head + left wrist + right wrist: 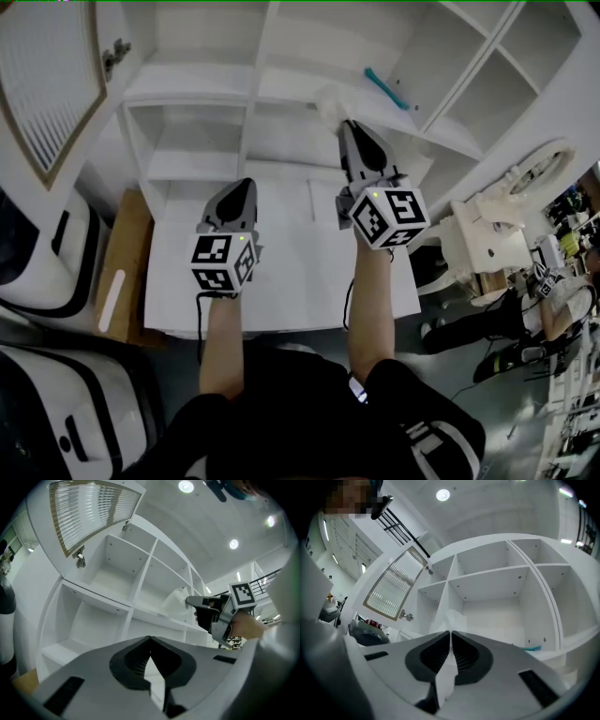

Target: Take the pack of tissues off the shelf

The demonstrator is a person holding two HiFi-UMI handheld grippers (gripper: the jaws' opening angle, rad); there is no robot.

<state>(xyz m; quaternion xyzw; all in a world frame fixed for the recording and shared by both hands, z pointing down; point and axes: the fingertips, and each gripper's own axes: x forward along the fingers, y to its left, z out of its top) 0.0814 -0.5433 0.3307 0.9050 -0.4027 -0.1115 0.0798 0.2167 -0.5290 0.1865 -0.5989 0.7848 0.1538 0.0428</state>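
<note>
At the shelf's (281,86) front edge, the right gripper (349,127) had its jaws clenched on a thin white flap of the pack (330,106). The right gripper view showed that film pinched between them, with the pack's bulk rising past the tips. The pack was at the shelf's middle level, near its centre. Whether it rested on the shelf or was already lifted, couldn't tell.

Step in hand, by my read: draw the pack out of the shelf. To do it well, pull straight back from the shelf and slightly up, so the pack clears the shelf lip without dragging. Go steady, since the hold looked to be on a flap only and a jerk could tear it or let it slip. Stay off the teal tool (385,89) lying further right on the shelf.

The right forearm was stretched forward and up to the shelf, its marker cube (392,216) facing the head camera and the jaws aimed into the shelf a little above level. The left gripper (246,185) hung lower, short of the shelf, jaws pressed together on nothing. That arm was bent and looked idle.
</note>
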